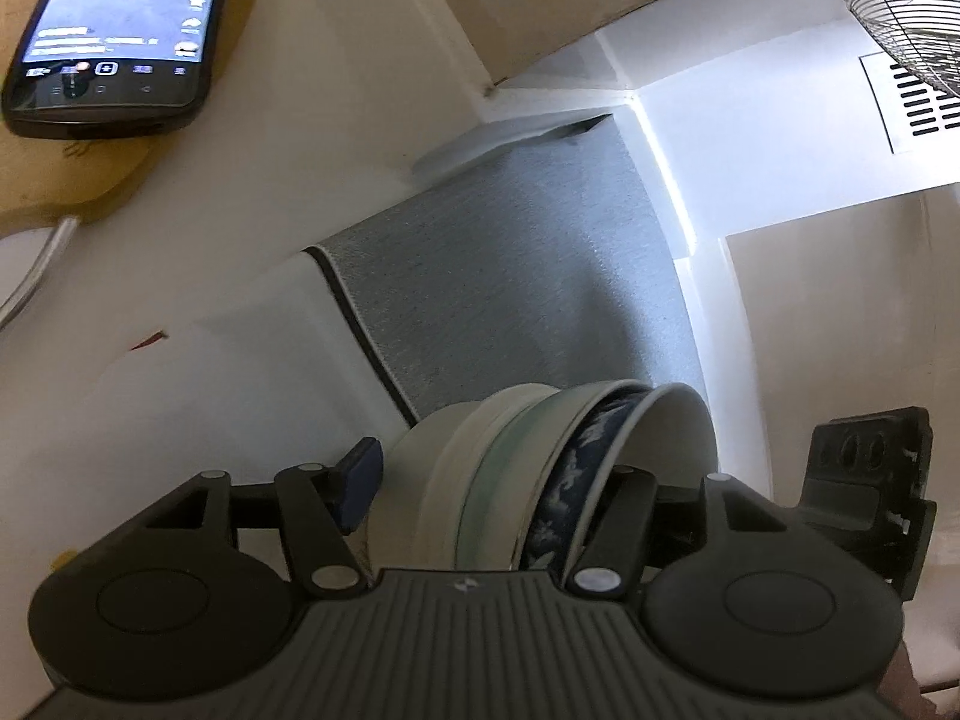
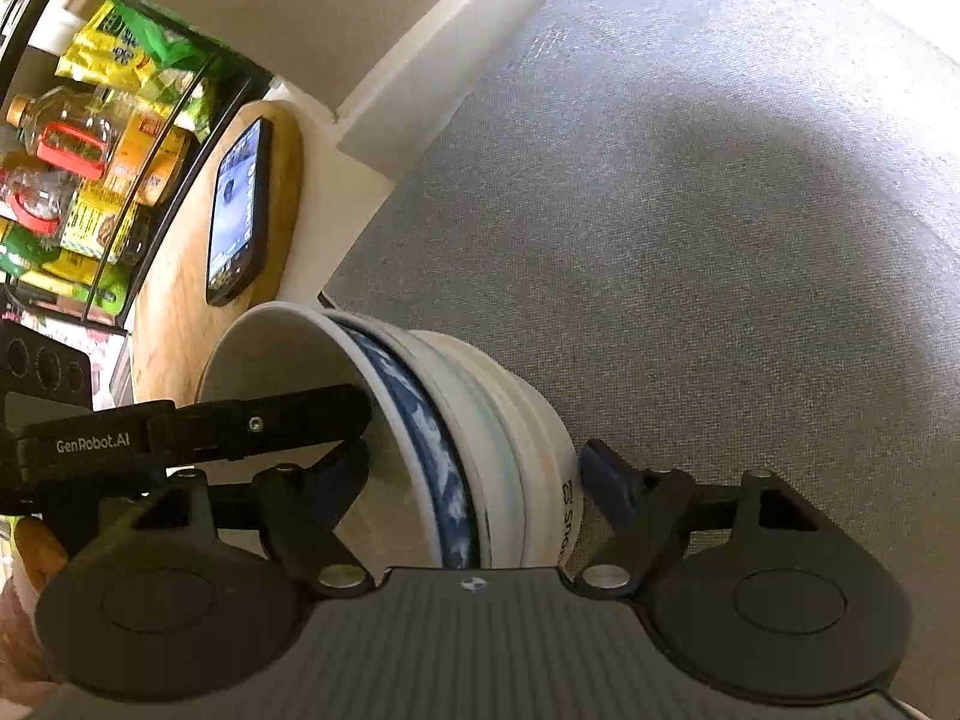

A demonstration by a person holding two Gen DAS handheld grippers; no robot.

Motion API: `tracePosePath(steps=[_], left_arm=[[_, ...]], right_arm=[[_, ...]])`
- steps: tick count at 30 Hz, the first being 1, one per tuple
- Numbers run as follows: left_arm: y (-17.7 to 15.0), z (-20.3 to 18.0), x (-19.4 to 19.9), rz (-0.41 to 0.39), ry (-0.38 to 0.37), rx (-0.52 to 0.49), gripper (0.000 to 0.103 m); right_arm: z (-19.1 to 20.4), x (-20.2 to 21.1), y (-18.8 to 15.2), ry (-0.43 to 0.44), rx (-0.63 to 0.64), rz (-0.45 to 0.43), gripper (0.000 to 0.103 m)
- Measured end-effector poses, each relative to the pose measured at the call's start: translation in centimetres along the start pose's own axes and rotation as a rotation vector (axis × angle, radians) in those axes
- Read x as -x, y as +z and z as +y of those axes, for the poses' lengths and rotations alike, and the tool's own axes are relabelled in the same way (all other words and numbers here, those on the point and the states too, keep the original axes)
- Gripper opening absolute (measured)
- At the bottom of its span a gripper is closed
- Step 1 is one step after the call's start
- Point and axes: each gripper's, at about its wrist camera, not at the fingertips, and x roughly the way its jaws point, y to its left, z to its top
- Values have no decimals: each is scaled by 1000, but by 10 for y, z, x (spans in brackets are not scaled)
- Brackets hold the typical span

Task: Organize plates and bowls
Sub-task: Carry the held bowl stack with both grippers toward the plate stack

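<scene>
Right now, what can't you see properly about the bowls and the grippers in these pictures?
- Stack of bowls, left wrist view: its lower part is hidden behind the left gripper body.
- Stack, right wrist view: the right gripper body hides its bottom, so the bowl count is unsure.
- Lettering on the outer white bowl, right wrist view: cut off by the gripper.
- Phone, left wrist view: screen text too blurred to read.
</scene>
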Motion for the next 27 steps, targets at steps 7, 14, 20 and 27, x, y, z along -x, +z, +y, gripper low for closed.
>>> tracePosePath(steps=[7, 14, 20, 27], left_arm=[[-4, -6, 15, -34, 43, -40, 78], [-11, -2, 22, 0, 47, -70, 85], [-17, 2, 12, 20, 16, -39, 85], [-21, 12, 14, 15, -57, -10, 64]], right_arm=[[-1, 0, 1, 7, -9, 9, 82], [0, 0, 1, 8, -6, 8, 81], [0, 0, 2, 6, -8, 6, 81], [-4, 1, 1, 14, -32, 1, 80]])
